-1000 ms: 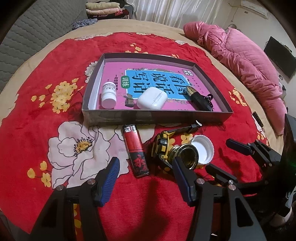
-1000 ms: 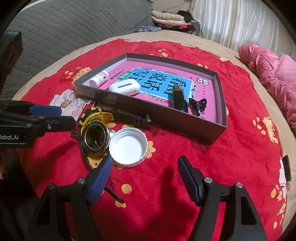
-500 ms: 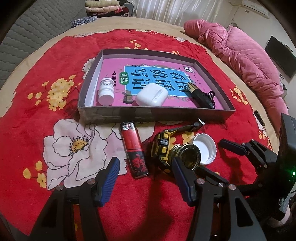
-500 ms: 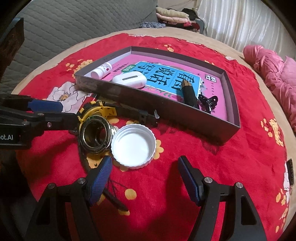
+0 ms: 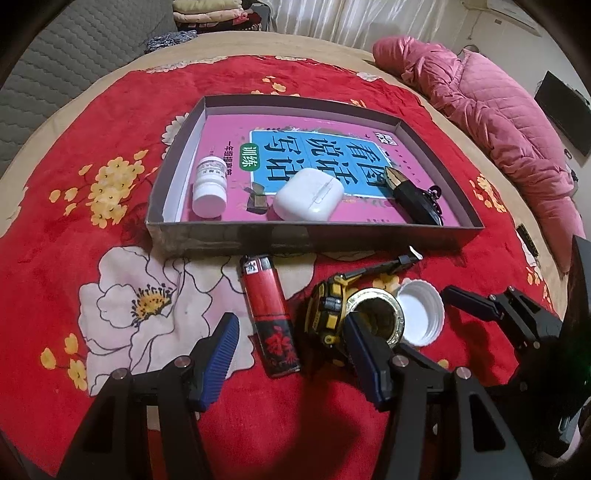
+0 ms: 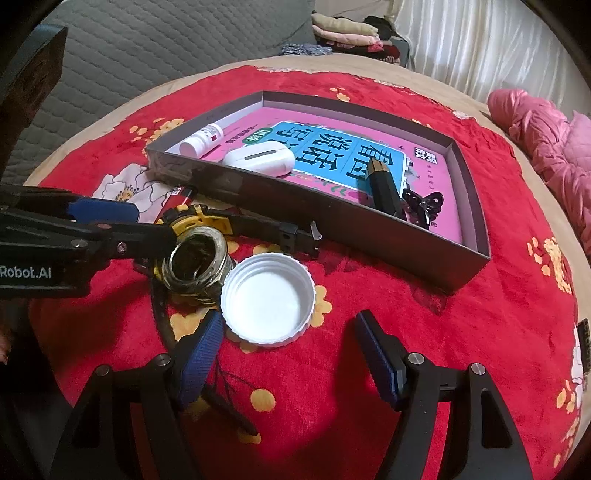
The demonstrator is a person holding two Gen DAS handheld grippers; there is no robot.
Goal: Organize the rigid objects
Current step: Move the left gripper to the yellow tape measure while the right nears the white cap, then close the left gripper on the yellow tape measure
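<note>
A red lighter (image 5: 269, 314) lies on the red flowered cloth in front of a grey box (image 5: 295, 236). My left gripper (image 5: 291, 354) is open, its fingers on either side of the lighter's near end. Right of the lighter lie a yellow-and-black watch (image 5: 327, 314), a small glass jar (image 5: 376, 314) and a white cap (image 5: 421, 314). My right gripper (image 6: 288, 354) is open, just in front of the white cap (image 6: 269, 299). The box holds a white bottle (image 5: 209, 184), a white earbud case (image 5: 309, 199), a black tube (image 5: 410, 195) and a black hair clip (image 6: 423, 205).
The box lies on a round bed covered with the cloth (image 5: 92, 221). A pink quilted jacket (image 5: 498, 122) lies at the right edge. A grey quilted headboard (image 6: 147, 48) and folded clothes (image 6: 347, 33) are at the back. The left gripper's finger (image 6: 103, 210) reaches beside the jar (image 6: 195, 262).
Both grippers have moved forward and lower toward the objects. The left now has the lighter between its fingers; the right has come close to the white cap. Nothing was grasped.
</note>
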